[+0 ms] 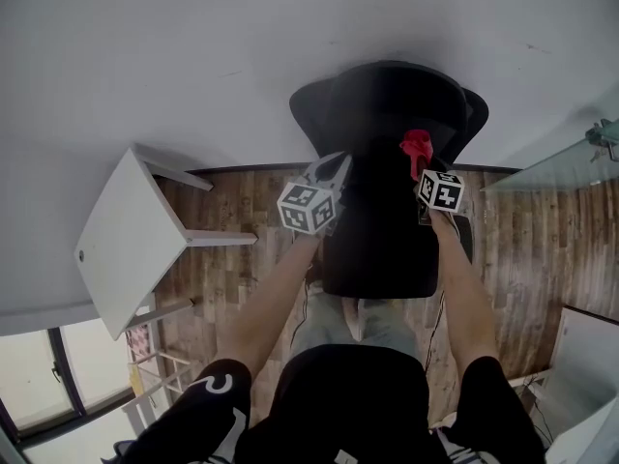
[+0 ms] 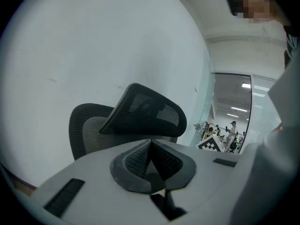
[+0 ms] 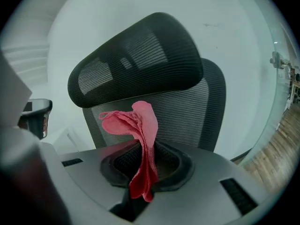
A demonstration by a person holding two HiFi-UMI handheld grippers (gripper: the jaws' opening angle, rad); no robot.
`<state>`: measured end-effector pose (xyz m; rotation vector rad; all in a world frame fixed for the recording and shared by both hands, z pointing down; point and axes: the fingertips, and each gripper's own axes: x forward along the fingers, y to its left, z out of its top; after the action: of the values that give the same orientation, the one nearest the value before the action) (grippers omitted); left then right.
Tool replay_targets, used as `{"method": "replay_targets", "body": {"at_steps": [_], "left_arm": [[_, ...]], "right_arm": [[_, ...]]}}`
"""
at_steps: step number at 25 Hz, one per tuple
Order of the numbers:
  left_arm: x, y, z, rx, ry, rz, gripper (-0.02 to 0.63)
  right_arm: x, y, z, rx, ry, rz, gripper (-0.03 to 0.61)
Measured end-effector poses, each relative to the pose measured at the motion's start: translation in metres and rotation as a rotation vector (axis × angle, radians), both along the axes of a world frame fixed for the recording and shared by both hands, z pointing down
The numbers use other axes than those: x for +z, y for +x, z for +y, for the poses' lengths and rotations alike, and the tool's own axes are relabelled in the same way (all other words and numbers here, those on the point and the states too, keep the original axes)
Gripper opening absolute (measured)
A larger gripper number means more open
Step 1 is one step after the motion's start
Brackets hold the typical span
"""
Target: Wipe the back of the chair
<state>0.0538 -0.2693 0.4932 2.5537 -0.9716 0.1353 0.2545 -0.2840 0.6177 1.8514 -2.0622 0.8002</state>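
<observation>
Chair back w/ both grippers raised, head view.
Wood floor [image 1: 222, 235], white wall [image 1: 193, 46] at 12 o'clock, white table [image 1: 126, 240] at 9 o'clock. Black mesh chair [image 1: 387, 162] is centred. Red cloth [image 1: 417, 150] is clamped in right gripper [image 1: 422, 170], near headrest [image 3: 136, 64]; contact w/ chair not discernible. Left gripper [image 1: 334, 170], at 9 o'clock of cloth, is closed, nothing btwn jaws.

The chair [image 1: 387, 162] stands before the wall [image 1: 193, 46], table [image 1: 126, 240] leftward.
</observation>
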Motion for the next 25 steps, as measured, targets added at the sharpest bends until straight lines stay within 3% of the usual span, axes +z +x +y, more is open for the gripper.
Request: {"method": "replay_targets", "body": {"at_steps": [18, 25], "left_arm": [[0.022, -0.162, -0.017, -0.085, -0.054, -0.061, 0.023], [0.039, -0.204, -0.03, -0.065, -0.066, -0.077, 0.025]], "right_arm": [[0.014, -0.203, -0.049, -0.168, -0.019, -0.054, 0.074], [0.027, -0.249, -0.062, -0.164, -0.022, -0.071, 0.074]]}}
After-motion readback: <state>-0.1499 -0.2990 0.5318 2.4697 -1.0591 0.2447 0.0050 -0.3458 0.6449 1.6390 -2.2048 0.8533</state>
